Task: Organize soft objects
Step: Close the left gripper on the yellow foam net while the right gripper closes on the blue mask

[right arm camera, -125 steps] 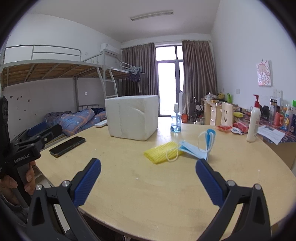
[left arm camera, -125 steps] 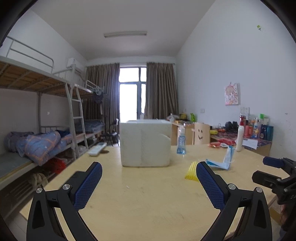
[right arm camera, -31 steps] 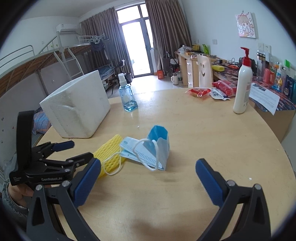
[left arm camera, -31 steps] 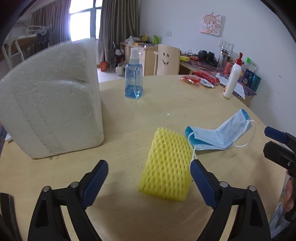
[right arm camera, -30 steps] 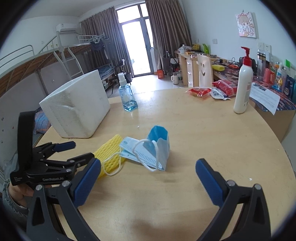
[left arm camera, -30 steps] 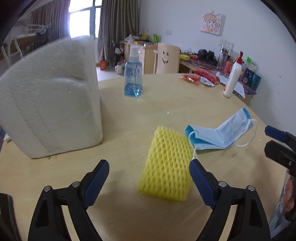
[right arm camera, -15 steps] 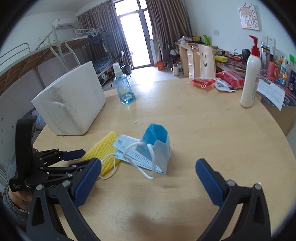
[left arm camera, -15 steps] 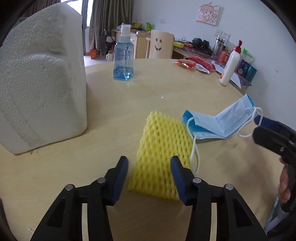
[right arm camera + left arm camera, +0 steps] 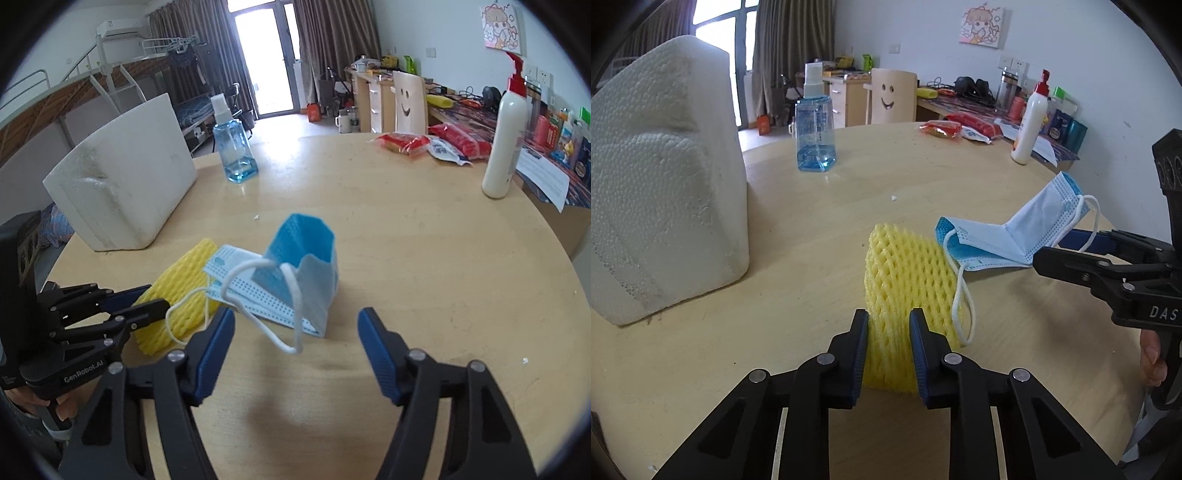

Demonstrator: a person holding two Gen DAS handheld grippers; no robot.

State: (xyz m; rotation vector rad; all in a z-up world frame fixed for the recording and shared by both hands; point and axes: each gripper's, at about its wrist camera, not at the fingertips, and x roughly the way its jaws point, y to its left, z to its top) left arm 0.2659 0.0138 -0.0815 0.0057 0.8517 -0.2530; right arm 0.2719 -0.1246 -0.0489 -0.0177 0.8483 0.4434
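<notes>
A yellow foam net sleeve (image 9: pixel 905 273) lies on the round wooden table (image 9: pixel 812 236). My left gripper (image 9: pixel 888 332) is shut on its near end, squeezing it between the blue pads. It also shows in the right wrist view (image 9: pixel 177 291), with the left gripper (image 9: pixel 144 301) on it. A blue face mask (image 9: pixel 1008 232) lies folded beside the sleeve, one ear loop draped over it. In the right wrist view the mask (image 9: pixel 288 273) sits just ahead of my right gripper (image 9: pixel 295 336), which is open and empty.
A white foam box (image 9: pixel 661 206) stands at the left. A blue spray bottle (image 9: pixel 814 125) is behind it. A white pump bottle (image 9: pixel 504 144) and red snack packets (image 9: pixel 402 142) sit at the far right edge. The table edge runs close to both grippers.
My left gripper has moved forward and closed on the yellow sleeve's near end. My right gripper has come closer to the mask and narrowed somewhat.
</notes>
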